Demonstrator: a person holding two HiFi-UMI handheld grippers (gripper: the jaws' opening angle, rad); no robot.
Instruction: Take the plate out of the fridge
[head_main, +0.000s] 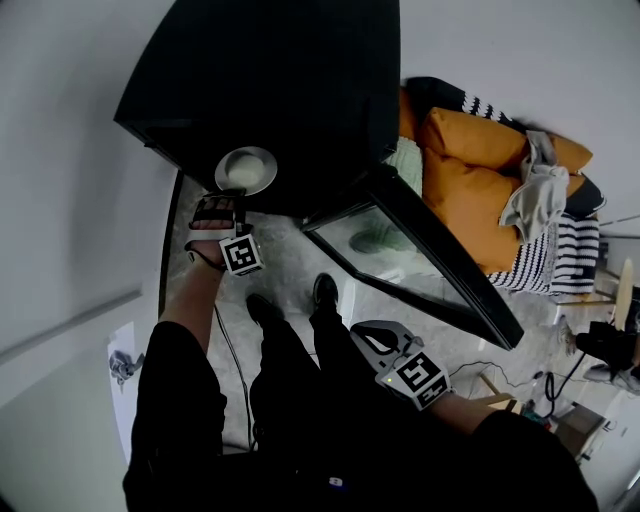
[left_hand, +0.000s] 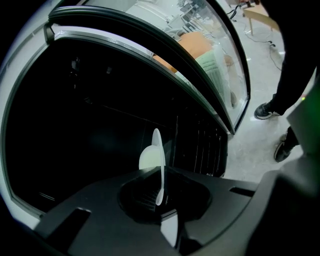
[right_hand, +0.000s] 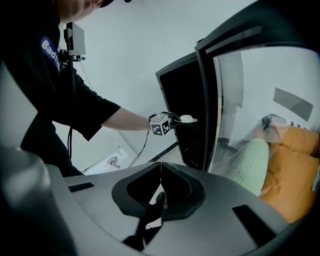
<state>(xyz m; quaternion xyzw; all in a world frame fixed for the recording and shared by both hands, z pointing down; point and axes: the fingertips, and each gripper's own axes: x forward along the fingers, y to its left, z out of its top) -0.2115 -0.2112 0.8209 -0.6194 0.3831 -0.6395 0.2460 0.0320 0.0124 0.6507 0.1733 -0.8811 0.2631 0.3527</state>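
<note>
A small white plate (head_main: 246, 170) is held just at the open front of the black fridge (head_main: 290, 90). My left gripper (head_main: 228, 195) is shut on the plate's near rim. In the left gripper view the plate (left_hand: 159, 165) shows edge-on, pinched between the jaws of the left gripper (left_hand: 161, 192), with a pale rounded bulge on one face and the dark fridge interior (left_hand: 90, 130) behind. My right gripper (head_main: 362, 333) hangs low by the person's right leg, shut on nothing. From the right gripper (right_hand: 160, 172) I see the plate (right_hand: 188, 119) level in front of the fridge.
The fridge's glass door (head_main: 400, 255) stands open to the right, between the fridge and a sofa with orange cushions (head_main: 470, 170). A cable (head_main: 228, 350) and a sheet of paper (head_main: 122, 365) lie on the floor by the left wall. The person's shoes (head_main: 324, 290) are in front of the fridge.
</note>
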